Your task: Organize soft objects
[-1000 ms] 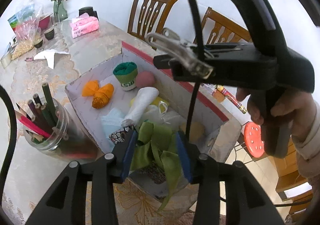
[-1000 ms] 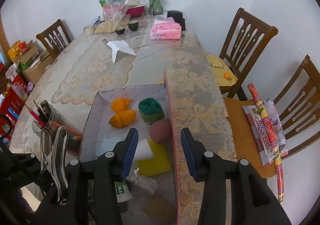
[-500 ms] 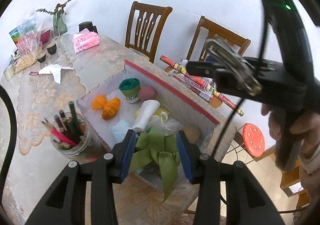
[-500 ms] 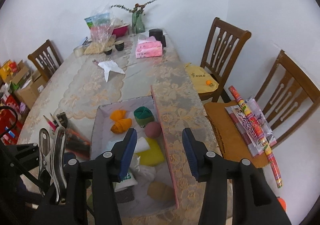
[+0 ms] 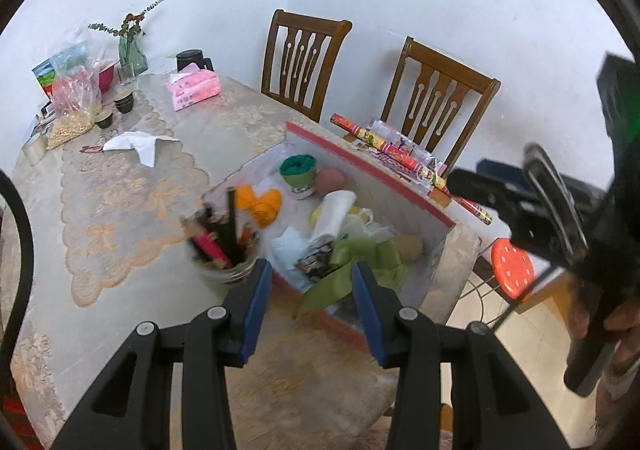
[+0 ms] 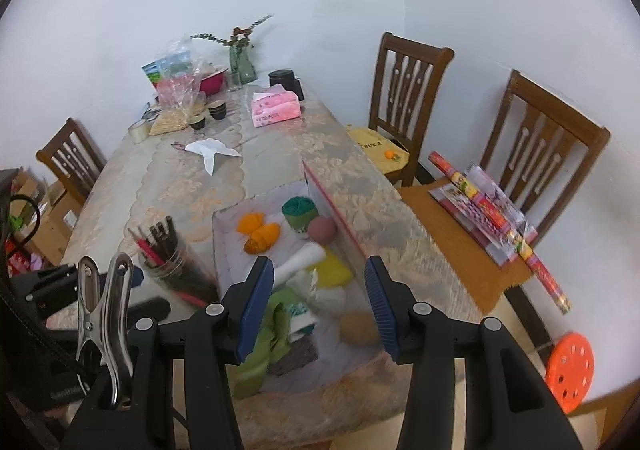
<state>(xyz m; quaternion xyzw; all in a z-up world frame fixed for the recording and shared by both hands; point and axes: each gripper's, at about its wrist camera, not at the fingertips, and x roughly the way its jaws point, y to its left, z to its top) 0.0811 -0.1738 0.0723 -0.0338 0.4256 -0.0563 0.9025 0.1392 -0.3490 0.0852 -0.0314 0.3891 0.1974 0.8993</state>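
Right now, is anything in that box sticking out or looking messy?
Yes. The green cloth hangs over the near edge of the box instead of lying inside. The other soft things, like the orange yarn, sit loosely piled. Farther back, crumpled white paper lies on the table.

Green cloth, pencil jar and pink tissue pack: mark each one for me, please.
green cloth (image 5: 360, 250), left wrist view, on its bunched folds inside the box.
pencil jar (image 6: 176, 270), right wrist view, on the glass side.
pink tissue pack (image 6: 275, 111), right wrist view, on its top face.
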